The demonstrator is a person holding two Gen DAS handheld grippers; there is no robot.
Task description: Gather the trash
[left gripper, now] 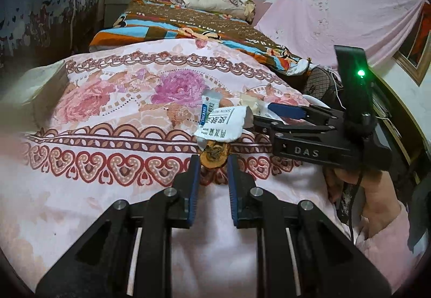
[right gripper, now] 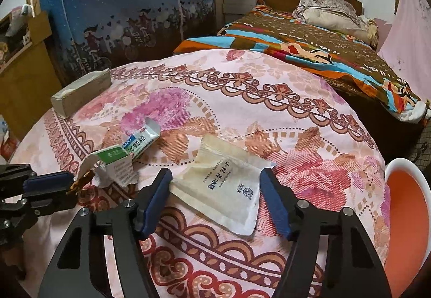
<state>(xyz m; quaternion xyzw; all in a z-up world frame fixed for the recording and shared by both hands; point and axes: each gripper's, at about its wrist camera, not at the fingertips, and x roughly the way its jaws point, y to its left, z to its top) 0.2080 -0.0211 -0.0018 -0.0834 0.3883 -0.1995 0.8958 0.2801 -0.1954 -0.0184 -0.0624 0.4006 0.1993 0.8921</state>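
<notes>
Now, from the left wrist view, our left gripper sits low at centre frame, jaws drawn nearly together and pinching a dried orange-brown scrap, likely fruit peel, at their tips. We judge it is gripped so it can be carried off as trash. Just above it lies a torn white medicine box with a small blue-and-white sachet behind, both on the floral bedspread. Our right gripper reaches in from the right edge.

From the right wrist view, that gripper's jaws stand spread at lower centre, straddling a flat, creased white pouch with dark print; the pads bracket its two edges, but we cannot tell whether they press on it. It lies flat on the bedspread, probably the next piece to be taken. An orange-lined bin waits at the right edge, handy for dropping trash.
</notes>
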